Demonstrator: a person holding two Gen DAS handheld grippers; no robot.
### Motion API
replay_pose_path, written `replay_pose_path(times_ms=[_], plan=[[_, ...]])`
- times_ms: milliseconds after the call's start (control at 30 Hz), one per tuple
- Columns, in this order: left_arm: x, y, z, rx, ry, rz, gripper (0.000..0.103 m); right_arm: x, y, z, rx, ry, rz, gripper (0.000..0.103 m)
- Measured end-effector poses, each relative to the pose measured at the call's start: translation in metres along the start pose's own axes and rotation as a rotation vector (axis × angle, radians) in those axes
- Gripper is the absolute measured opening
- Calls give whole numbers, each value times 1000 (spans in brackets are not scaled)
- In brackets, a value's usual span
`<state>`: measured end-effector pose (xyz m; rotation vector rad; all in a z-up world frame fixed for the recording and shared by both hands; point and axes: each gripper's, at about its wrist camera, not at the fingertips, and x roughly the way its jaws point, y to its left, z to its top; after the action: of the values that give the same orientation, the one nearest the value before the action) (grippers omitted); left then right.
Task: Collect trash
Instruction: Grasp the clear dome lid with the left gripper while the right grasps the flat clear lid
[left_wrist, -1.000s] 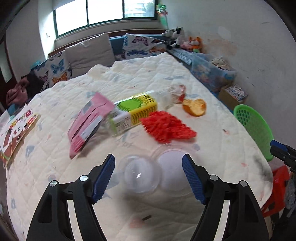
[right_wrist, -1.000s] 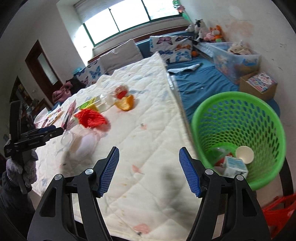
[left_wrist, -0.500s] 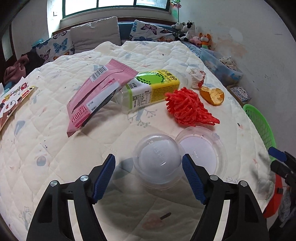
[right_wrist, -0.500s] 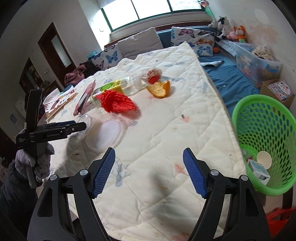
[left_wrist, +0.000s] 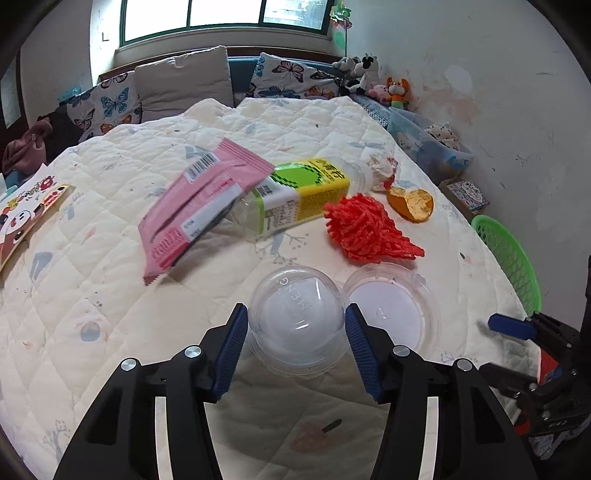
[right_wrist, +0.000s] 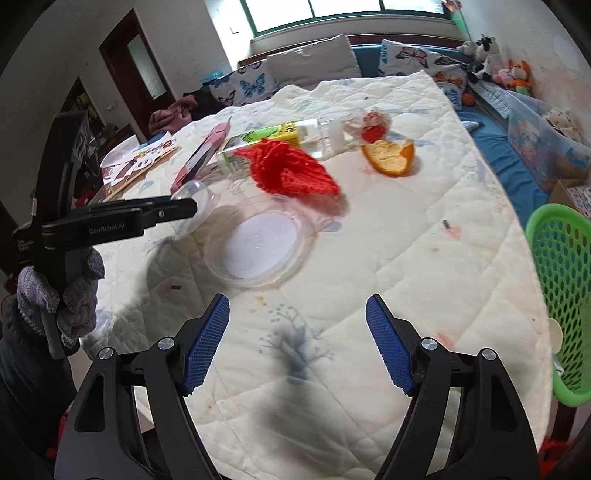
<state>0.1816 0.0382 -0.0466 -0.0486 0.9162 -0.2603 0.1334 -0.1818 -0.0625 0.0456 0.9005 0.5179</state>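
Note:
A clear plastic dome lid (left_wrist: 295, 314) sits on the quilted bed (left_wrist: 110, 295), joined to its flat clear base (left_wrist: 391, 317). My left gripper (left_wrist: 295, 332) is closing around the dome, and both blue pads touch its sides. Beyond lie a red foam net (left_wrist: 365, 229), a yellow-green bottle (left_wrist: 303, 192), a pink wrapper (left_wrist: 199, 206), an orange peel (left_wrist: 412, 203) and a crumpled wrapper (left_wrist: 384, 168). My right gripper (right_wrist: 295, 343) hovers over bare quilt in front of the clear base (right_wrist: 258, 247), its jaws opening with nothing between them.
A green mesh basket (right_wrist: 561, 295) stands off the bed's right edge. A picture book (left_wrist: 26, 210) lies at the left edge. Pillows (left_wrist: 181, 81) and soft toys (left_wrist: 369, 77) line the far end. A clear storage bin (left_wrist: 432, 147) sits on the floor to the right.
The left gripper moved forward and down over the dome, and its jaws narrowed onto it. The right gripper swung left from the basket over the bed and widened.

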Motion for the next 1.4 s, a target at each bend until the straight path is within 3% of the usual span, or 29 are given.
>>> replay_pose_path(times_ms=[300,600,867,1400], plan=[[-22,24,6,-29,-37,26,53,32,35,14,-69,31,29,83],[-28,39,4,-52,-42,27,53,64,57,29,-135,61,-50,88],[-24,42,0,-61,-30,20,53,83,56,34,-116,90,-94,88],[-26,24,2,-35,-31,7,53,54,44,26,-64,37,-59,82]])
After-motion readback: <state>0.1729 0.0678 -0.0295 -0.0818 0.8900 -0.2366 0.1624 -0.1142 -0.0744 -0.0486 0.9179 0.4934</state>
